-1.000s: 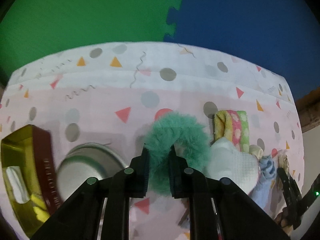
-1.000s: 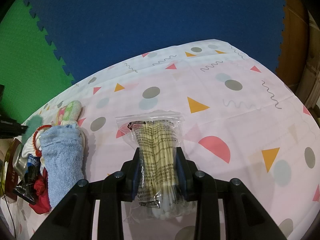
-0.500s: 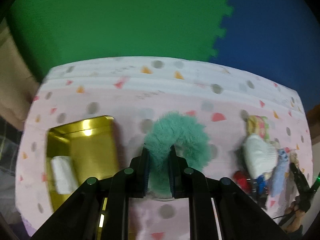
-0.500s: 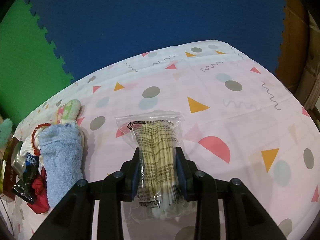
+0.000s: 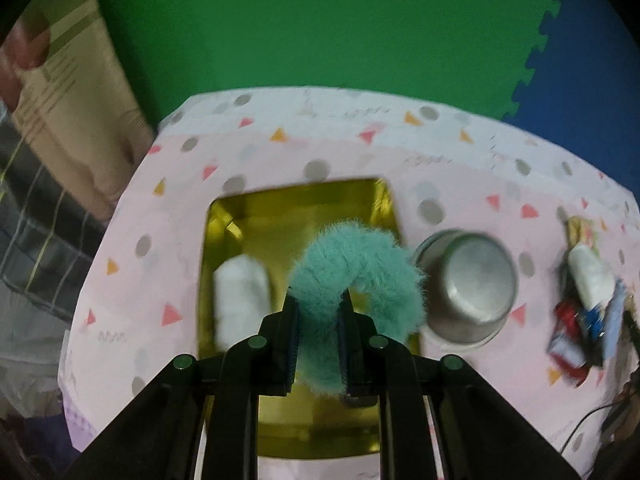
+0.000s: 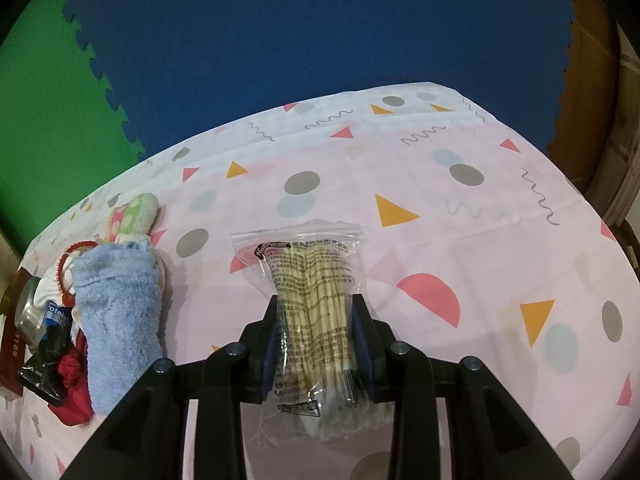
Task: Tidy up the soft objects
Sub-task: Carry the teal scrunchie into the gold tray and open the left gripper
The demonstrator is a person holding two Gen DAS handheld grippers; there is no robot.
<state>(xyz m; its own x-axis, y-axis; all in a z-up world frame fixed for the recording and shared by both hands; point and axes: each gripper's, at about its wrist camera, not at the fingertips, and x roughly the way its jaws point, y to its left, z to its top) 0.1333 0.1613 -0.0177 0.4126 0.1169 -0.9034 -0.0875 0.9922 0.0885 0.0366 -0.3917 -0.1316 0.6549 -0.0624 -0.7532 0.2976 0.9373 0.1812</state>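
Scrunchie (image 5: pixel 352 280), fuzzy and green, is pinched tight in the left gripper (image 5: pixel 318 344) over the gold tray (image 5: pixel 304 204) near the table's (image 5: pixel 180 272) left edge, while the right gripper (image 6: pixel 316 344) squeezes a bag of sticks (image 6: pixel 308 280).

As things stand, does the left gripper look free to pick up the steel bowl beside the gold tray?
Probably not: the left gripper is shut on the teal scrunchie, so its jaws are full. The steel bowl itself sits uncovered.

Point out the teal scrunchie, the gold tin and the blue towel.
teal scrunchie (image 5: pixel 356 256): left wrist view, top of its furry loop.
gold tin (image 5: pixel 296 208): left wrist view, bare inner floor.
blue towel (image 6: pixel 116 304): right wrist view, middle of its fabric.
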